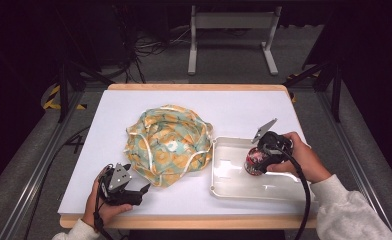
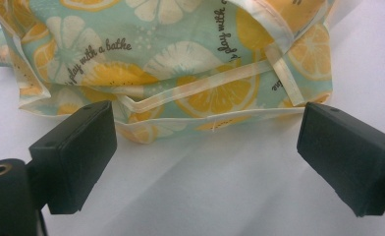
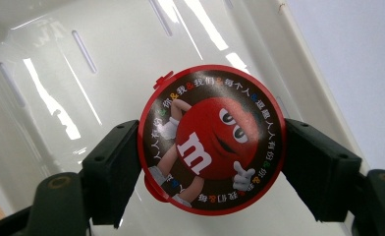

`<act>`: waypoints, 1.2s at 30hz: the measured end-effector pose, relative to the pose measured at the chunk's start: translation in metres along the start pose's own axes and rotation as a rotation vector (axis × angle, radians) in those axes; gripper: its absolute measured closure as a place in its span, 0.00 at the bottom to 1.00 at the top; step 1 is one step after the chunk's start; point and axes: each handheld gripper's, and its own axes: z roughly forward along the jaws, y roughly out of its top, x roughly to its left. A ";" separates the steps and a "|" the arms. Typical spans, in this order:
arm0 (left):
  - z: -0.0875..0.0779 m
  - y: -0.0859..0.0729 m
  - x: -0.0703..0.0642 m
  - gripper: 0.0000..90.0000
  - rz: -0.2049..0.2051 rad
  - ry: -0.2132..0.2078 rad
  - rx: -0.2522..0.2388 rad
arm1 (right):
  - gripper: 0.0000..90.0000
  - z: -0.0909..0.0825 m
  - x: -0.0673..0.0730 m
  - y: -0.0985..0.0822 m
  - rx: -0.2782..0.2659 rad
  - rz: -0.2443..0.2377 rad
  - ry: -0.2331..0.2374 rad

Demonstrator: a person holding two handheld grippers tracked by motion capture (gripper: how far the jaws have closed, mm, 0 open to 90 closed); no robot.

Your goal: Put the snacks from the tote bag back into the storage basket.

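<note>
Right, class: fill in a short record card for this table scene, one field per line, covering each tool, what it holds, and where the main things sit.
Surface: white table top
Right tool: shut on the M&M's tub, gripped at its sides
Tub location: inside the white tray, whether lifted or resting cannot be told
Tray position: at the right of the table
Left tool: open, holding nothing, jaws aimed at the cloth's near edge
Lemon-print cloth: bunched at the table's middle, left of the tray
</note>
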 end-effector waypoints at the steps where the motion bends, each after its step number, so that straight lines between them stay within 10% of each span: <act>1: 0.000 0.000 0.000 0.09 0.001 0.002 0.000 | 0.29 0.000 0.000 0.000 -0.002 0.001 0.001; 36: -0.001 0.000 0.001 0.09 -0.001 0.004 -0.001 | 0.27 0.001 -0.006 -0.006 -0.031 0.045 0.011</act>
